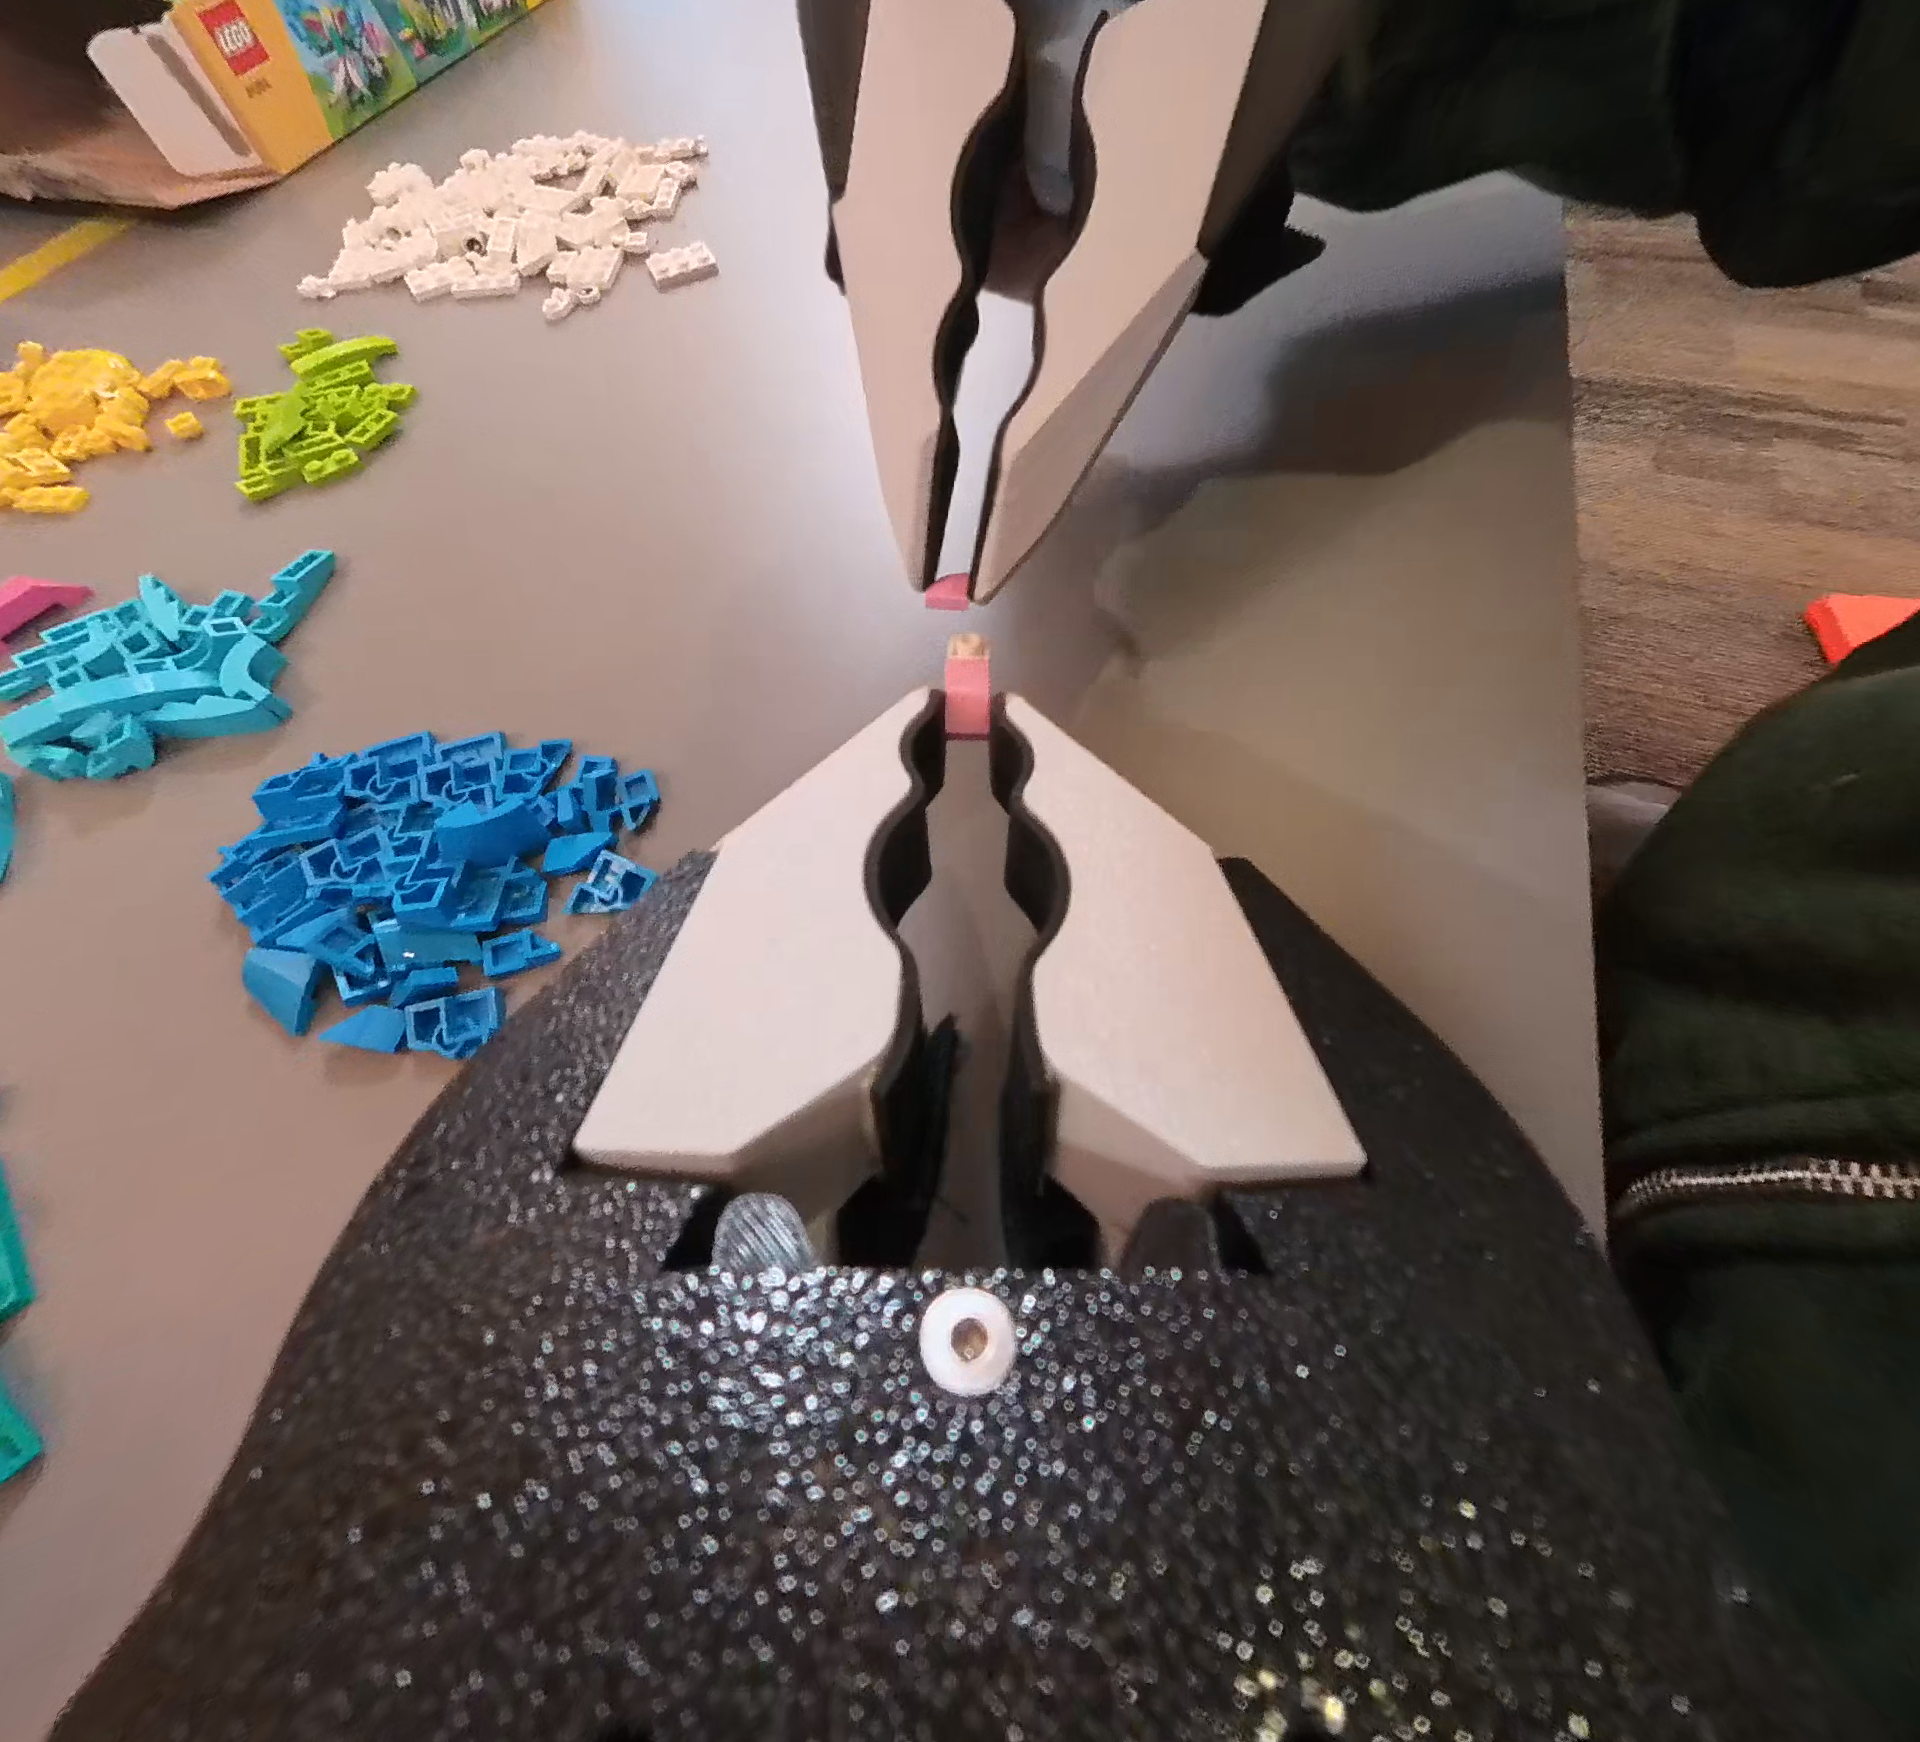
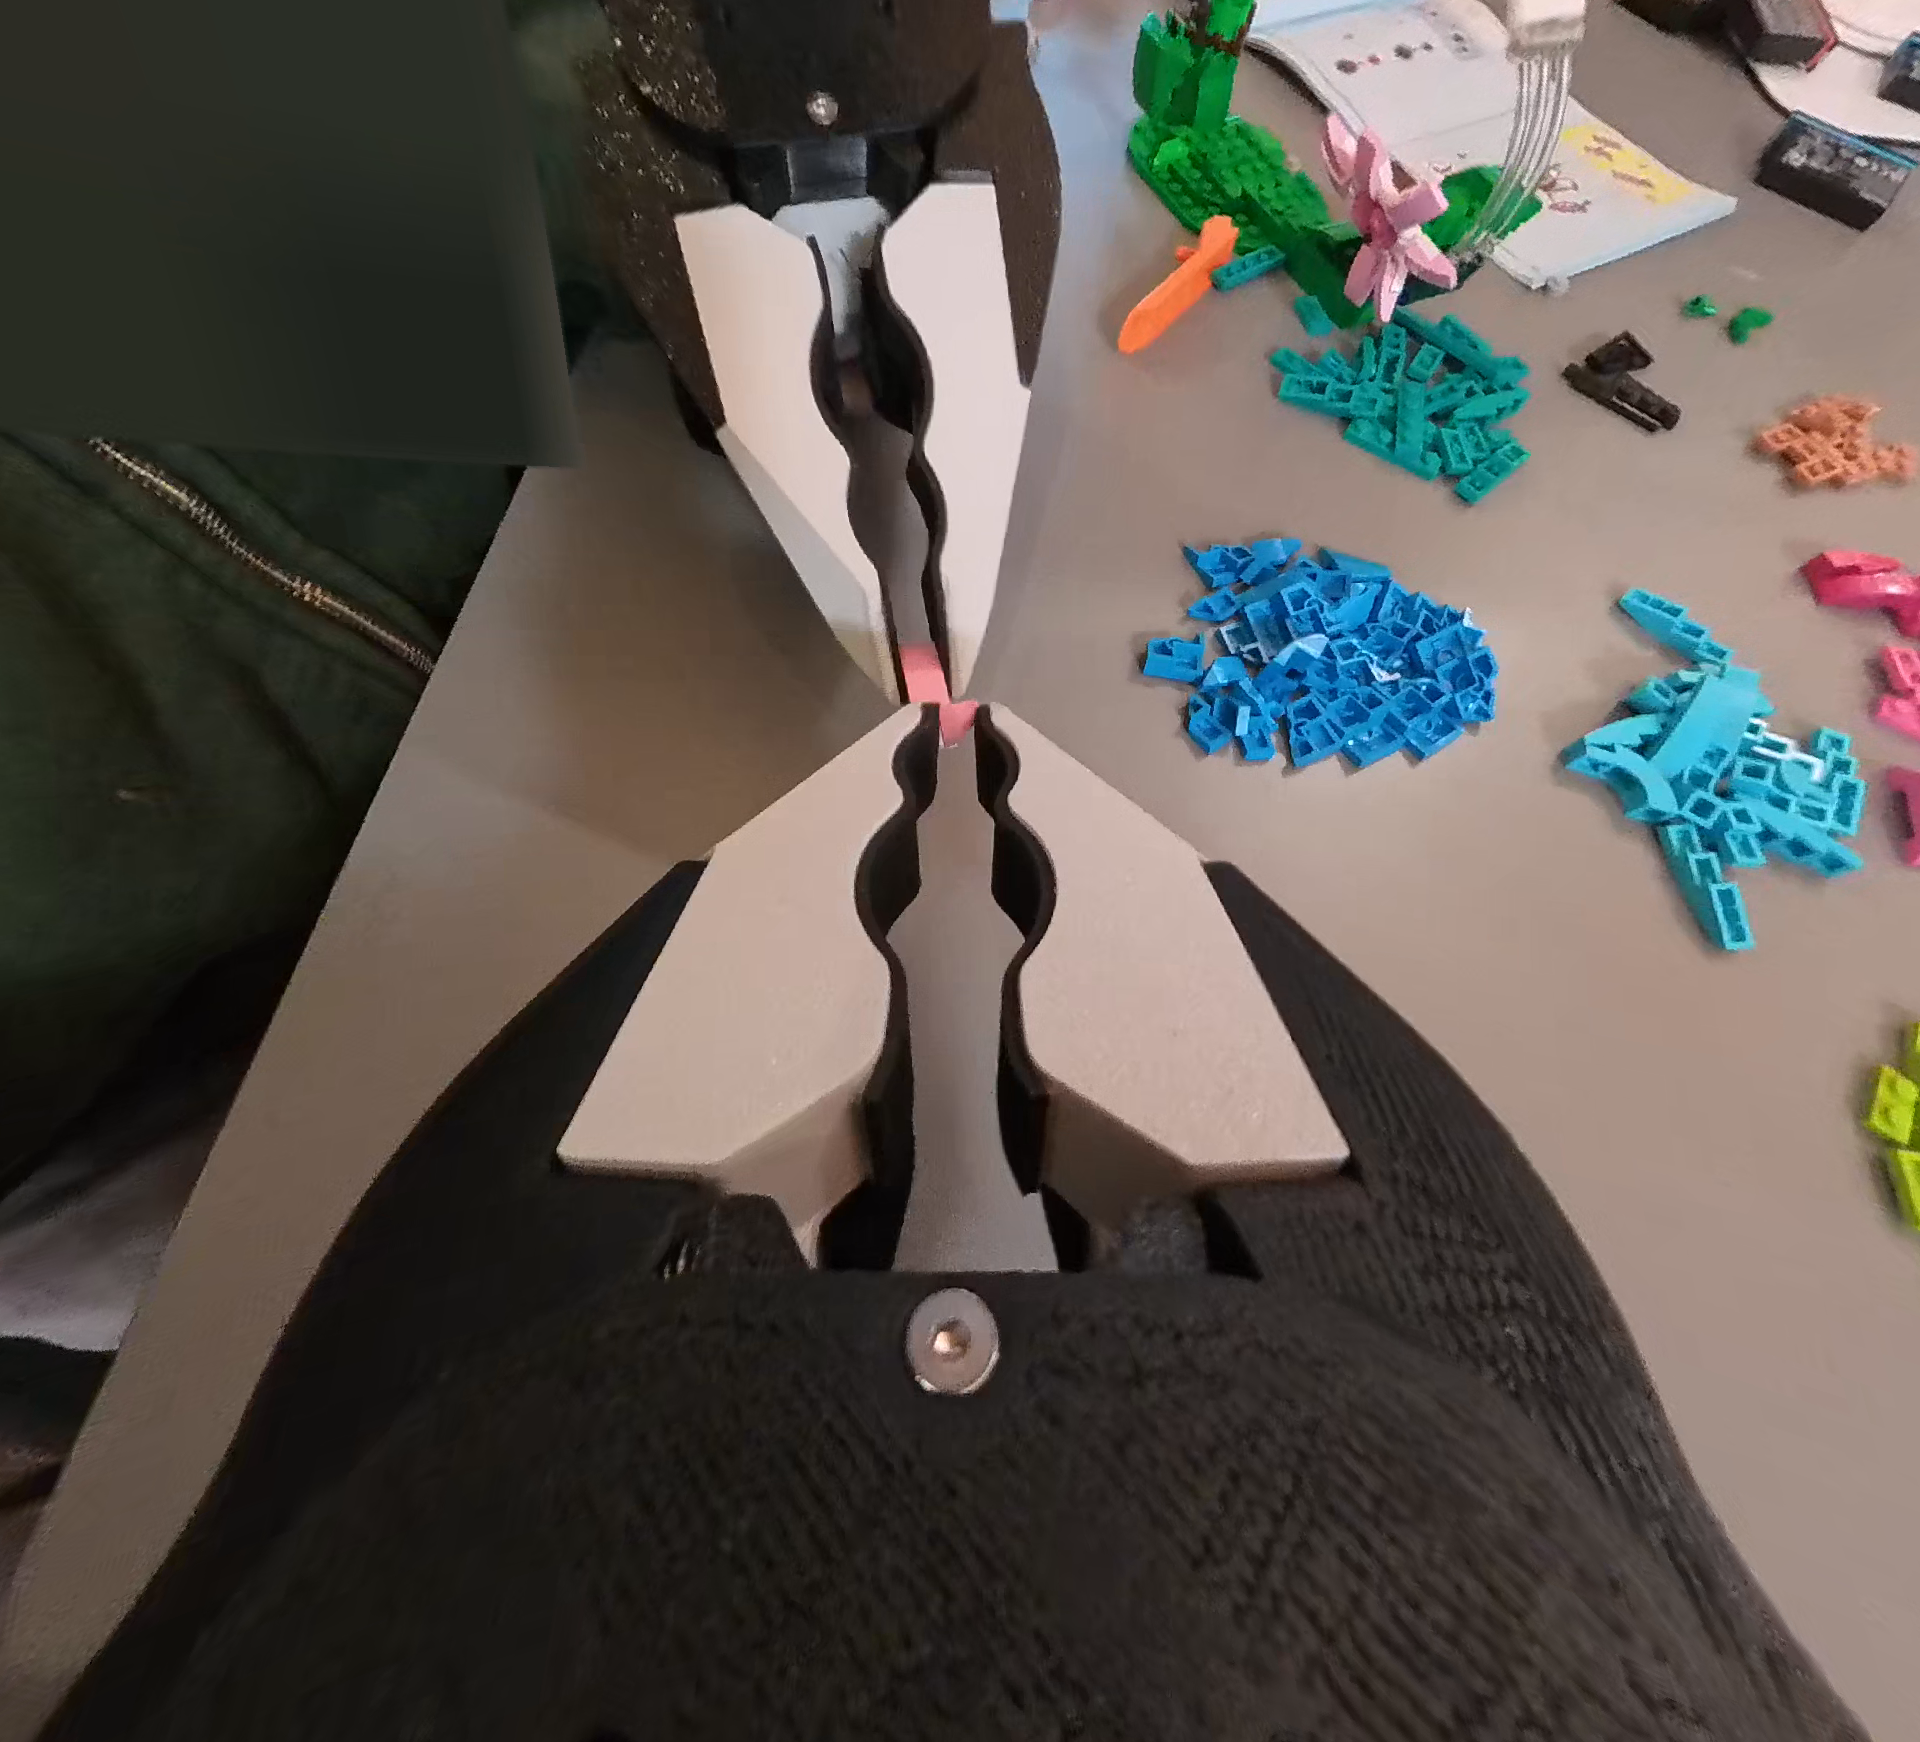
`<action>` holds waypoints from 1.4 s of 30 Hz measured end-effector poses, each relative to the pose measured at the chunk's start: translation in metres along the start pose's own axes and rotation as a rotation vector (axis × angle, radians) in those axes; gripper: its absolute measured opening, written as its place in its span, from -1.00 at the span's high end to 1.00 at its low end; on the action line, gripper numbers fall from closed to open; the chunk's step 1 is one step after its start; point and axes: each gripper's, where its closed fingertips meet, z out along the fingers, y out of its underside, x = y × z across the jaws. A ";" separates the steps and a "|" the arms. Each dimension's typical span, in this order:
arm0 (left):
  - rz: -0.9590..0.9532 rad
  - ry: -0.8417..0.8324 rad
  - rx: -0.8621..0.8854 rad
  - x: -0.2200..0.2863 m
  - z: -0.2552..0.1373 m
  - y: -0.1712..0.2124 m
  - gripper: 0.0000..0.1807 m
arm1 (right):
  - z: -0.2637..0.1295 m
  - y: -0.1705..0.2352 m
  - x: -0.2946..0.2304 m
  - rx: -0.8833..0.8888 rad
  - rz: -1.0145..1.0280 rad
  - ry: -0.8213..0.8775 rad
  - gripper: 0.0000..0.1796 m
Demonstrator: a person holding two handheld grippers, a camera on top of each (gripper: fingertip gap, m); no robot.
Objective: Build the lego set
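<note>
In the left wrist view my left gripper (image 1: 966,705) is shut on a small pink piece (image 1: 966,703) with a tan stud on top. Facing it, tip to tip, my right gripper (image 1: 948,589) is shut on another small pink piece (image 1: 947,592), with a small gap between the two pieces. In the right wrist view my right gripper (image 2: 956,724) holds its pink piece (image 2: 957,722), and the left gripper (image 2: 923,669) comes down from above with its pink piece (image 2: 921,676); here the pieces look touching. Both grippers hover above the grey table (image 1: 644,466) near its edge.
Sorted brick piles lie on the table: white (image 1: 520,222), yellow (image 1: 73,425), lime (image 1: 317,425), turquoise (image 1: 156,684), blue (image 1: 416,871). The set's box (image 1: 343,19) stands at the back. A green build with a pink flower (image 2: 1299,175) and an instruction booklet (image 2: 1403,30) lie farther off. A person's dark green sleeve (image 1: 1766,1069) is at the table edge.
</note>
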 end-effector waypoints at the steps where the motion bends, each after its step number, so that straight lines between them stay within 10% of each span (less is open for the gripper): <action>1: 0.001 0.002 0.009 0.001 0.000 -0.001 0.94 | 0.000 -0.001 -0.001 -0.005 -0.006 -0.006 0.95; 42: -0.015 -0.004 0.139 -0.002 -0.010 -0.020 0.93 | -0.005 -0.013 0.000 -0.112 -0.069 -0.012 0.87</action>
